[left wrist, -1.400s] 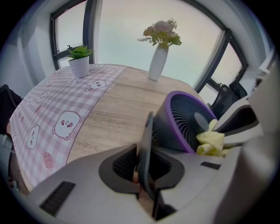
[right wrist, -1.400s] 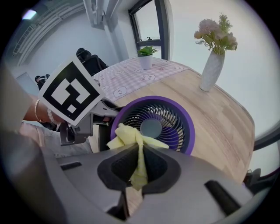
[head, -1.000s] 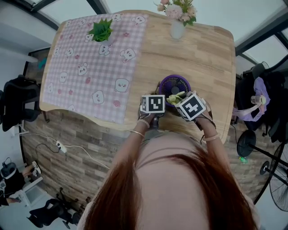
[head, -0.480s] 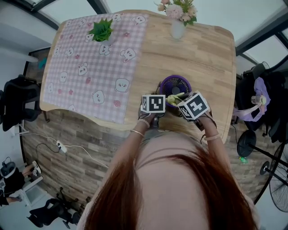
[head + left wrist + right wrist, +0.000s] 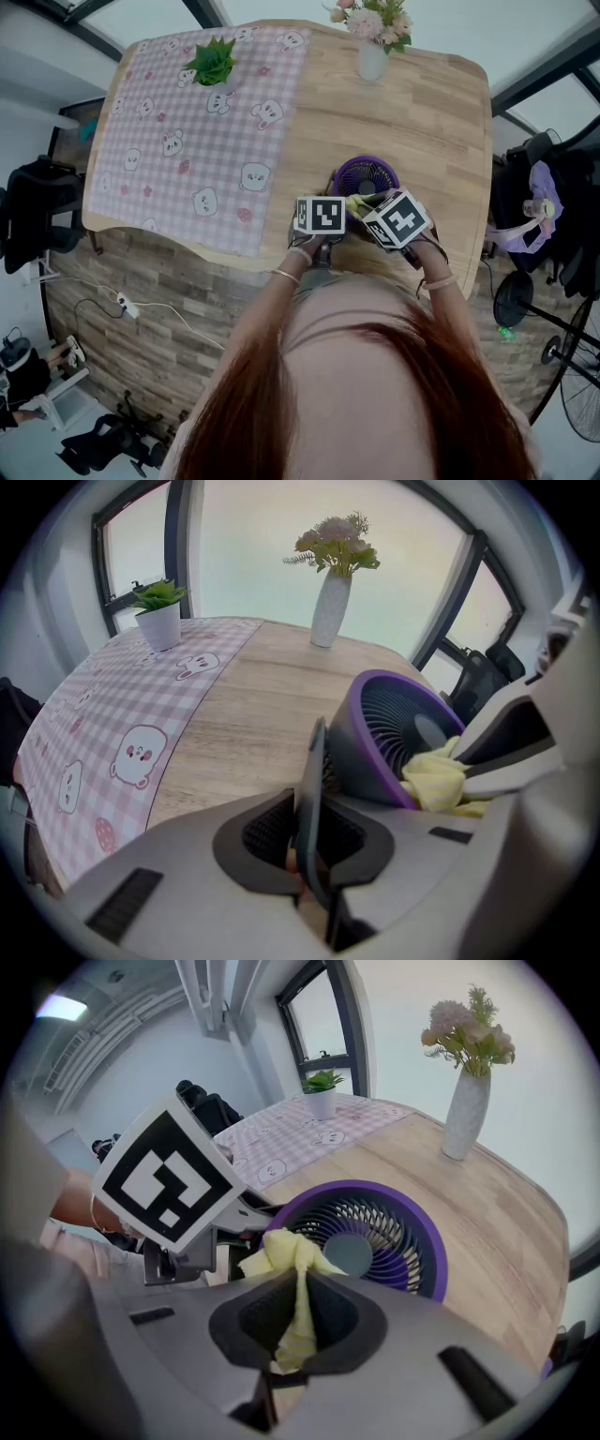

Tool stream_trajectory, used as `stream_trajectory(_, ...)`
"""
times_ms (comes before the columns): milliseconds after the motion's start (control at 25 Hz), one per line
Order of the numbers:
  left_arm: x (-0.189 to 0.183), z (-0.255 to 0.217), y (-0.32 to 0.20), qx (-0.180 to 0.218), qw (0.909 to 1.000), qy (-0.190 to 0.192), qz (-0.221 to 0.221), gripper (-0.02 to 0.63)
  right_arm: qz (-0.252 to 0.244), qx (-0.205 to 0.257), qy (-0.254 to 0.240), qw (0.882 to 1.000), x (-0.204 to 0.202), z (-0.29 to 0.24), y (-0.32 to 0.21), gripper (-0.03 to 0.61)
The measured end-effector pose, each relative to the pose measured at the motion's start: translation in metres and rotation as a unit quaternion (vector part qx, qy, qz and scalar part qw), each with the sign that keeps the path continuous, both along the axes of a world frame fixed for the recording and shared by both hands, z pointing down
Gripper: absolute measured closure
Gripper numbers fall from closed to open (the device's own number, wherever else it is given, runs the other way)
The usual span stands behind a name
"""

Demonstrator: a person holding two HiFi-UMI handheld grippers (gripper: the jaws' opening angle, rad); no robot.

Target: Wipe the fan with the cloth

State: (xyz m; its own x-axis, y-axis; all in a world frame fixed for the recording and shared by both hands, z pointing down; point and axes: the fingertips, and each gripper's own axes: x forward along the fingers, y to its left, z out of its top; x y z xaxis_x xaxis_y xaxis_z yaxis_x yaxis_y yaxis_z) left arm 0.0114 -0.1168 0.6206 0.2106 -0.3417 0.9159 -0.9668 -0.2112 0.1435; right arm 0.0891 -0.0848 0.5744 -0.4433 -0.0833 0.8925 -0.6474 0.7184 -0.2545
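Note:
A small purple fan (image 5: 364, 175) stands tilted near the wooden table's front edge. My left gripper (image 5: 314, 794) is shut on a thin dark plate (image 5: 312, 761) at the side of the fan's housing (image 5: 375, 752), apparently its stand; its jaws have just closed a little tighter on the plate. My right gripper (image 5: 298, 1312) is shut on a bunched yellow cloth (image 5: 291, 1252), which rests against the near rim of the fan's grille (image 5: 375, 1232). In the left gripper view the cloth (image 5: 433, 782) lies on the fan's lower rim. Both marker cubes hide the fingertips in the head view.
A white vase of flowers (image 5: 369, 52) stands at the table's far edge, and a potted plant (image 5: 213, 64) sits on the pink checked cloth (image 5: 178, 141) covering the left half. Bare wood (image 5: 431, 112) lies beyond the fan. Dark chairs stand on both sides.
My right gripper has tipped slightly and shifted a touch left with the cloth, so less yellow shows beyond its cube. The left gripper and the fan have stayed put.

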Motion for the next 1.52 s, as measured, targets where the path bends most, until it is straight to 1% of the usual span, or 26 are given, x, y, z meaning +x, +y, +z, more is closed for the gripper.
stream_trajectory(120, 0.002, -0.001, 0.001, 0.003, 1.0, -0.005, 0.003, 0.575, 0.005, -0.004, -0.02, 1.0, -0.008, -0.001, -0.002, 0.554)
stream_trajectory(360, 0.001, 0.0, -0.002, 0.002, 1.0, -0.005, 0.001, 0.577, -0.005, -0.003, -0.032, 0.999, -0.016, -0.002, -0.008, 0.554)
stream_trajectory(600, 0.001, 0.0, -0.001, 0.003, 0.9999, -0.012, 0.002, 0.58, -0.023, 0.01, -0.037, 0.999, -0.021, -0.004, -0.012, 0.554)
stream_trajectory(800, 0.001, 0.0, -0.002, 0.004, 0.9999, -0.012, 0.003, 0.58, -0.027, 0.021, -0.049, 0.998, -0.026, -0.009, -0.021, 0.554)
stream_trajectory(1160, 0.002, 0.0, -0.002, 0.006, 0.9998, -0.013, 0.012, 0.58, -0.052, 0.027, -0.034, 0.998, -0.029, -0.01, -0.034, 0.554)
stream_trajectory(1520, 0.002, -0.001, -0.001, 0.005, 0.9998, -0.013, 0.011, 0.58, -0.062, 0.014, -0.025, 0.998, -0.029, -0.008, -0.045, 0.554)
